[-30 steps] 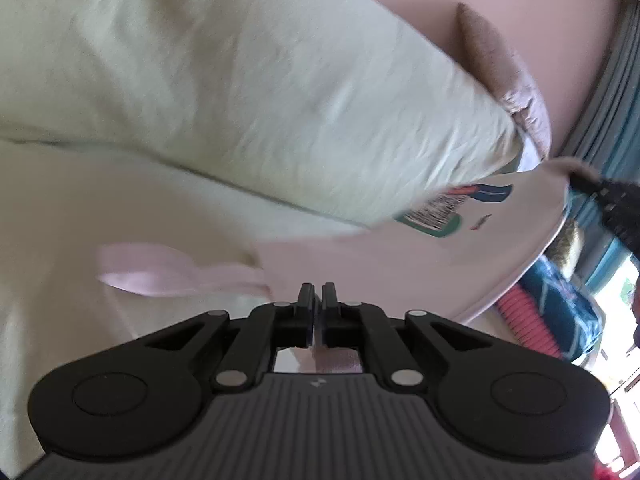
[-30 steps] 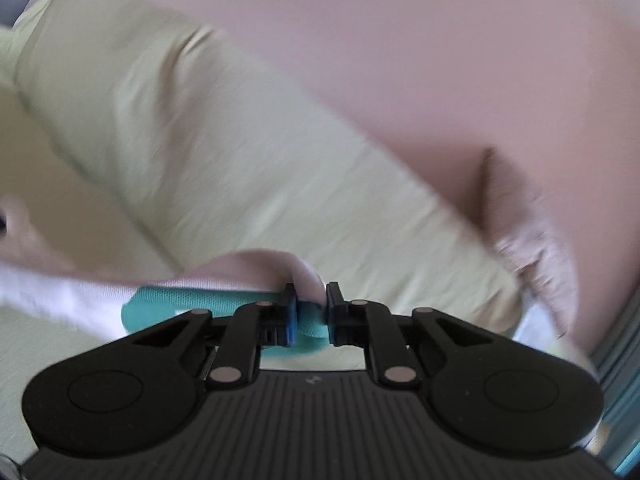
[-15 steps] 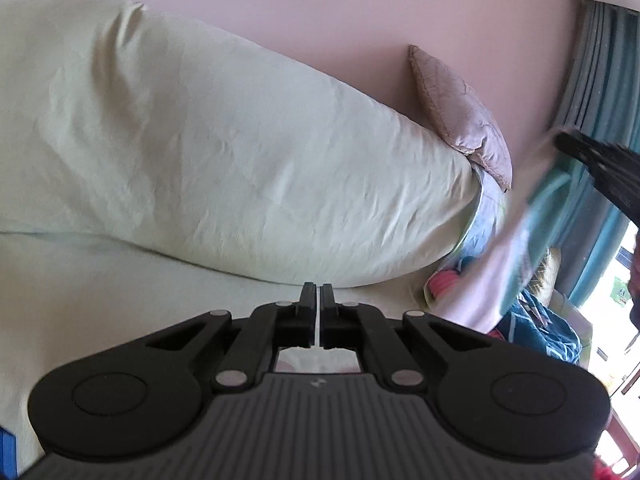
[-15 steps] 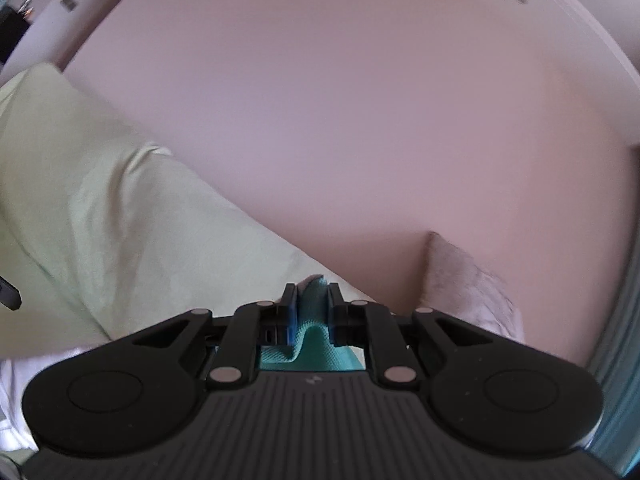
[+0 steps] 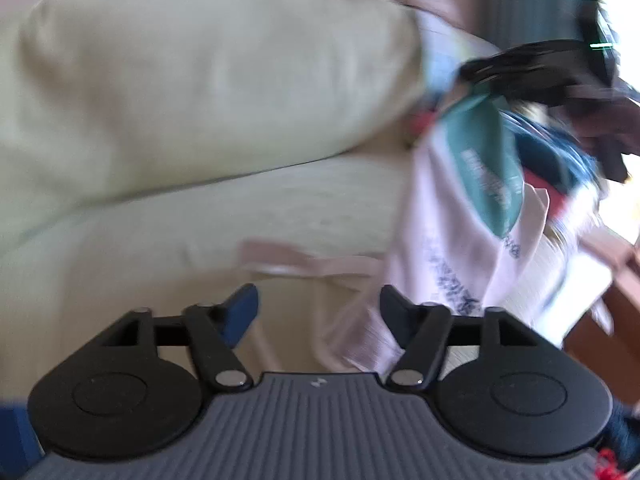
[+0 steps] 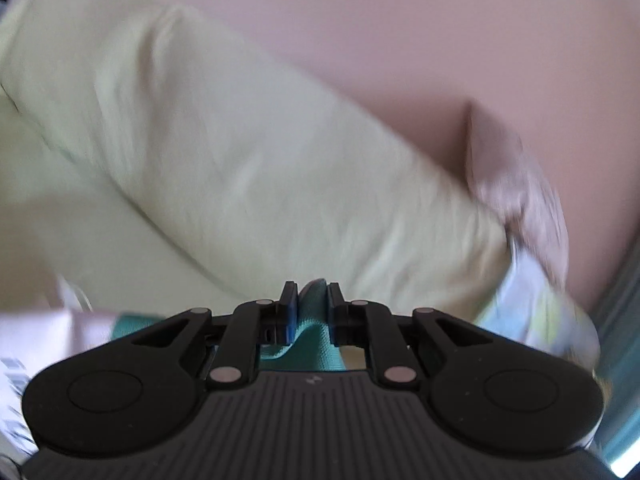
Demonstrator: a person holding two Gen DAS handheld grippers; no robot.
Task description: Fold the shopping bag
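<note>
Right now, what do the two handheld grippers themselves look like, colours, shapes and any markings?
Both match. The left gripper has black linkage arms with silver pivot pins, round black discs at each side, a grey ribbed body with a small white logo, and blue pads inside its fingers. The right gripper has the same build. No cables or sleeves are visible.
</note>
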